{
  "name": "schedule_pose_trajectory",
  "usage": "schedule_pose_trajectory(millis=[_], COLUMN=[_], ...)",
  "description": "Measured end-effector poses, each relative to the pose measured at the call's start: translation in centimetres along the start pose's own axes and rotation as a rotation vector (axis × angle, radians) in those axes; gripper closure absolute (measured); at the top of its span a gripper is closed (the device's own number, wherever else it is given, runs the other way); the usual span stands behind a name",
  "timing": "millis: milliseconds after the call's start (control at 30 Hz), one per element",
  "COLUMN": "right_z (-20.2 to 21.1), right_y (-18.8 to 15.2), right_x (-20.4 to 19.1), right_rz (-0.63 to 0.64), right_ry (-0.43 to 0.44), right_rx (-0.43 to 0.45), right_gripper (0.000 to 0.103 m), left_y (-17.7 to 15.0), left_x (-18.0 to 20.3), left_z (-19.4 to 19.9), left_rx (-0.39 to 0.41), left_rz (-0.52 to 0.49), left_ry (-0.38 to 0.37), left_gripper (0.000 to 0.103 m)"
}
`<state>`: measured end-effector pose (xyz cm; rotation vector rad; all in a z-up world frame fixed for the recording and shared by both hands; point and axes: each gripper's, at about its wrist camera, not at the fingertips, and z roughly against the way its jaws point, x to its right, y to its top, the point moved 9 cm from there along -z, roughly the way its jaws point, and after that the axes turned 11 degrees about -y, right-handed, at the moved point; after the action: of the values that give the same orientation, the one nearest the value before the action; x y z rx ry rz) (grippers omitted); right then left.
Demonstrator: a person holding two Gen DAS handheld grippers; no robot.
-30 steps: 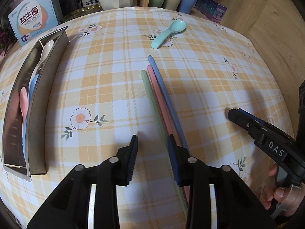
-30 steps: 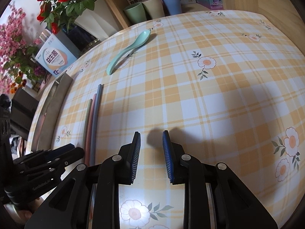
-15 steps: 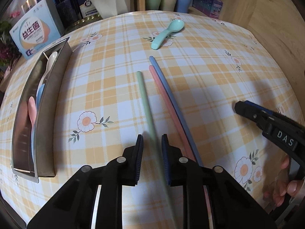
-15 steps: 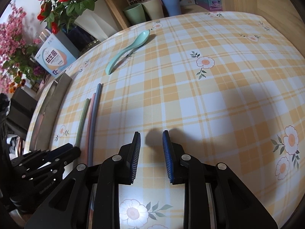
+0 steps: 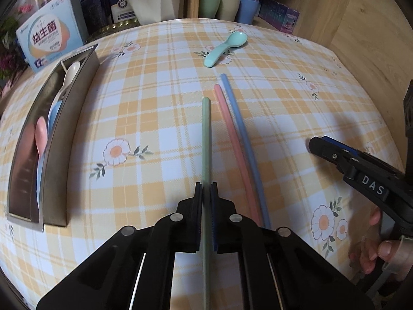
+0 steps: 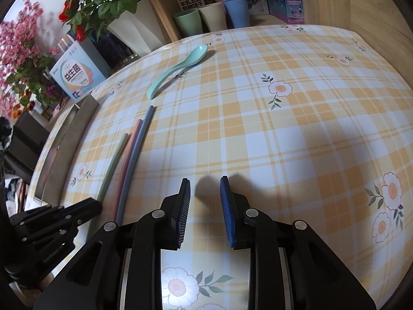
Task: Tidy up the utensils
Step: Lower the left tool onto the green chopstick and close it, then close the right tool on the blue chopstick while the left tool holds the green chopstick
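The left gripper [image 5: 206, 193] has just clamped onto the green chopstick [image 5: 206, 139] (right gripper [image 6: 205, 193] part-open, empty); next, a lift toward the metal tray [image 5: 55, 155] left of it.

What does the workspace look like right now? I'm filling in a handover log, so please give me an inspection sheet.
Surface: yellow plaid flowered tablecloth.
Job's things: green chopstick gripped; pink chopstick and blue chopstick lying beside it; mint plastic spoon beyond; metal tray holding spoons.
Clutter: nothing seen.
Grippers: left gripper just closed on the green chopstick; right gripper open, empty.
Cables: nothing seen.
Surroundings: pastel cups, boxes, flowers.
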<state>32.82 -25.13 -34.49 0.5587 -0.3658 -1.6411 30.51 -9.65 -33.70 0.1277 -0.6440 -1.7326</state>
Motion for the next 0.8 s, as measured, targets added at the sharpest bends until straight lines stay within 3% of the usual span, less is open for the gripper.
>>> schedule_pose_trajectory(millis=[567, 800], right_z=[0.2, 0.0], right_y=[-0.3, 0.0], right_x=[-1.1, -4.7], right_rz=[0.053, 0.145], right_ry=[-0.004, -0.001], right_rx=[-0.014, -0.042], right_gripper=[0.079, 0.079], left_y=[0.8, 0.6], left_x=[-1.8, -2.6], left_z=[3.1, 3.8], left_rx=[0.106, 0.126], left_rz=[0.077, 0.109], left_ry=[-0.054, -0.085], left_gripper=[0.097, 0.097])
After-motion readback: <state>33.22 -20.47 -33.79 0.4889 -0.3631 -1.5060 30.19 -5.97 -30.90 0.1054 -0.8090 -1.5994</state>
